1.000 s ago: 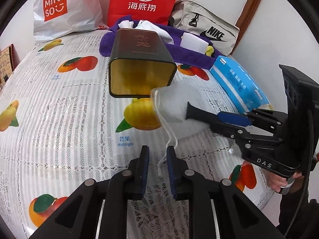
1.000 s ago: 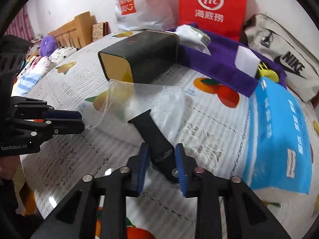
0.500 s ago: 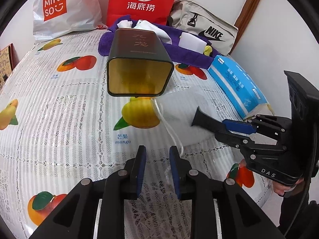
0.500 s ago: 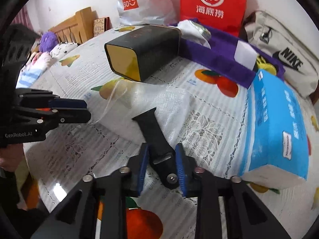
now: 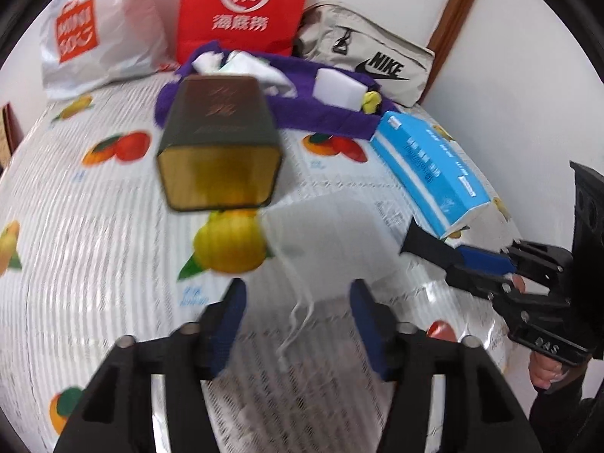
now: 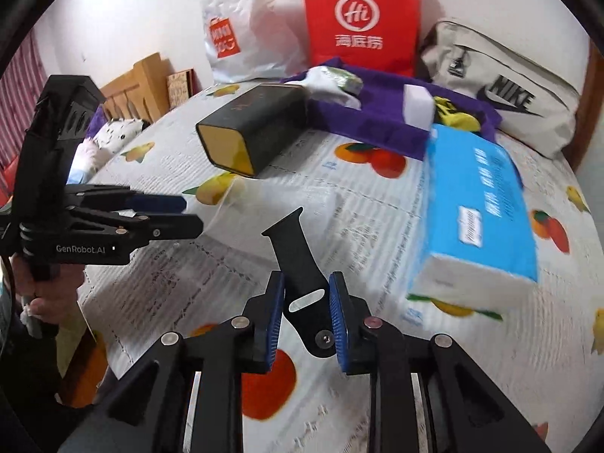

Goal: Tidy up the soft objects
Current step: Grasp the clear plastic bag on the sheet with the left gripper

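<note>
A glossy, fruit-printed plastic tablecloth with a lace pattern [image 5: 94,226] is spread out, shiny where light hits it. On it, a dark matt rectangular tin with a gold metallic inside [image 5: 219,151] is laid. Behind the tin, fuzzy purple cloth [image 5: 321,120] is bunched; right of it, a smooth blue plastic-wrapped tissue pack [image 5: 426,166].

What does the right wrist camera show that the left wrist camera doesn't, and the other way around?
Only the right wrist view shows the wooden headboard, a plush toy beside it, and the slot in the black watch strap between the right gripper fingers. Only the left wrist view shows the mesh pouch's drawstring lying loose between the left gripper fingers, whose jaws are opening. Both show the dark tin box, blue tissue pack, purple towel, red Hi bag, Miniso bag and Nike bag.
</note>
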The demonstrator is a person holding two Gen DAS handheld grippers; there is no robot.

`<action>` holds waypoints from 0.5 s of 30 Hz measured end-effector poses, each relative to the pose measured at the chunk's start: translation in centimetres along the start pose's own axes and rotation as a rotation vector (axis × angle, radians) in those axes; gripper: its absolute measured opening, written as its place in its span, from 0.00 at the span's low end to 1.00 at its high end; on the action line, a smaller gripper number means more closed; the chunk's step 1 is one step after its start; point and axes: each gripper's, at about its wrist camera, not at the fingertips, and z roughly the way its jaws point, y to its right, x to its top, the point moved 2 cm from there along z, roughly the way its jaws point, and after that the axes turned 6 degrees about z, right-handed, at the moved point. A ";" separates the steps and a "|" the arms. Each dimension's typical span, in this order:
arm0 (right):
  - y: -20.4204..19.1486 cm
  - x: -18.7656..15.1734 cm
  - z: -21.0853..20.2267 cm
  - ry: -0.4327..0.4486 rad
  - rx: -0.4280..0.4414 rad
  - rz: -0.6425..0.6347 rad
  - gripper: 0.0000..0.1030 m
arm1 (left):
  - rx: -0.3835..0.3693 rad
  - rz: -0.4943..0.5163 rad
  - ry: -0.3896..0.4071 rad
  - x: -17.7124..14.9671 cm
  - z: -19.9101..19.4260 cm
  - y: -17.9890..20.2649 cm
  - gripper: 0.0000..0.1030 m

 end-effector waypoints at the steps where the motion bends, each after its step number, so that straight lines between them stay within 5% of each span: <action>1: 0.3 -0.3 -0.3 0.002 -0.009 0.006 0.23 | -0.007 0.008 0.002 0.3 0.2 0.4 0.57; 9: 3.4 -3.2 -2.2 -0.004 -0.061 0.077 0.23 | 0.055 0.038 -0.032 2.4 4.0 2.7 0.66; 15: 5.1 -4.7 -2.6 -0.014 -0.074 0.106 0.24 | 0.136 0.098 -0.069 2.5 6.0 4.7 0.90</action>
